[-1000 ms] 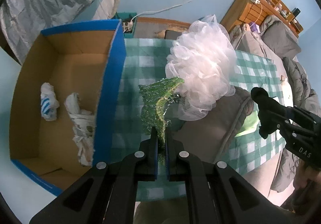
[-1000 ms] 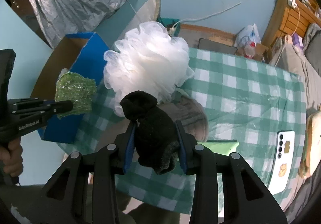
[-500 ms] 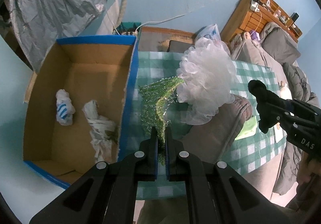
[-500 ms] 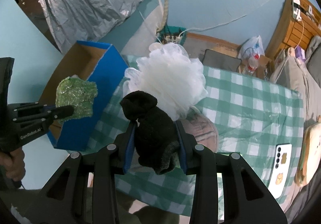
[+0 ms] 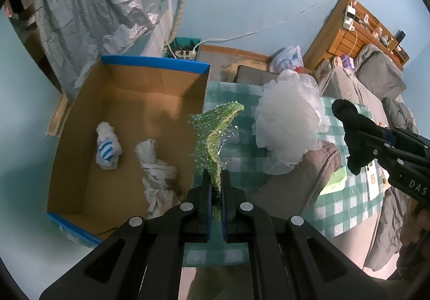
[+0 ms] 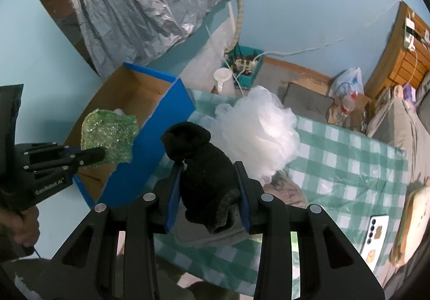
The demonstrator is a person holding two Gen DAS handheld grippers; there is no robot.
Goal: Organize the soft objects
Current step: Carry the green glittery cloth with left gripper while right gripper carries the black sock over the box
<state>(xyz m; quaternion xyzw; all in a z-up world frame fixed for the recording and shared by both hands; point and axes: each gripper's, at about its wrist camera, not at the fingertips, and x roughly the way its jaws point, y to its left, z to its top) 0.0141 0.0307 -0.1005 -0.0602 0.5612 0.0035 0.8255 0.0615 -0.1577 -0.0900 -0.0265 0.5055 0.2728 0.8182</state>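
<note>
Left tongs (image 5: 215,184) gripping green scrubber (image 5: 215,130), right tongs (image 6: 208,192) gripping black sock (image 6: 204,170)

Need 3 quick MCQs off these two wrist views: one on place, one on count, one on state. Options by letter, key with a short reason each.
1. Where is the white mesh pouf?
A. in the cardboard box
B. on the checked cloth
C. in a gripper

2. How many bundles lie in the cardboard box?
A. none
B. two
C. four

3. What is the right gripper doing?
A. shut on the black sock
B. open, holding nothing
C. shut on the green scrubber

Key:
1 B, it sits on the green checked cloth beside the box.
2 B, two white bundles lie on the box floor.
3 A, its pads press the black sock; the left gripper pinches the green scrubber.
</note>
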